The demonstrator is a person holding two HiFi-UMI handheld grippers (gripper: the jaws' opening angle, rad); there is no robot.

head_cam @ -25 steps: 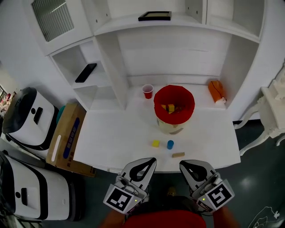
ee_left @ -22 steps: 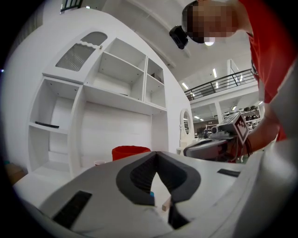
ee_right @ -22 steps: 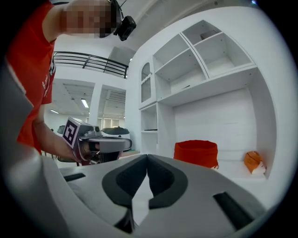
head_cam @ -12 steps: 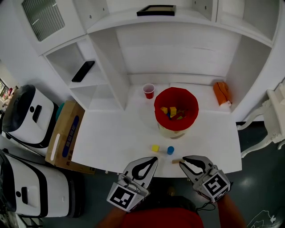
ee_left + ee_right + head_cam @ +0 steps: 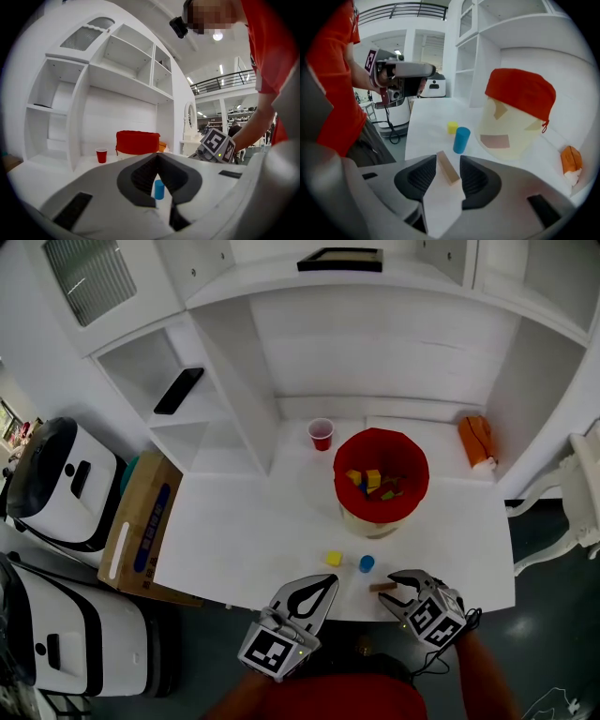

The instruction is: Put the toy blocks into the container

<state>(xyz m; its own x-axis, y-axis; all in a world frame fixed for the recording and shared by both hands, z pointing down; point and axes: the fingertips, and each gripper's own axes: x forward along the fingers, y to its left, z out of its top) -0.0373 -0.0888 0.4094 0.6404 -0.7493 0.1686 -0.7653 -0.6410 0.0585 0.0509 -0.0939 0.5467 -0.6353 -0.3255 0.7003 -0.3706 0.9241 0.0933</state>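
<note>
R gripper [image 5: 447, 158]: jaws apart, moderate gap, one either side of tan block [image 5: 448, 169], which lies flat on table [image 5: 244, 531] at near edge, angled across the gap. Can't tell if either pad touches it. Not clamped.

L gripper [image 5: 157, 155]: jaws together at tips, nothing held. Hangs just off near table edge, left of R gripper. Blue cylinder [image 5: 159, 189] shows thru the slot below the tips but stands farther off on table.

Blue cylinder upright, just beyond tan block. Yellow cube [image 5: 332, 559] to its left, apart from it. Container [image 5: 370, 519], cream pail w/ red liner folded over rim, is farther back, right of centre. Several yellow, blue & green blocks [image 5: 373, 479] already inside. Red cup [image 5: 321, 434] far-left of container. Orange item [image 5: 476, 442] far right, near the wall.

Writing: black-white square markers on both gripper cubes. Cardboard box [image 5: 141, 526] left of table has a blue label strip, print too small to read. Tan tape patches on container wall, no text seen.
</note>
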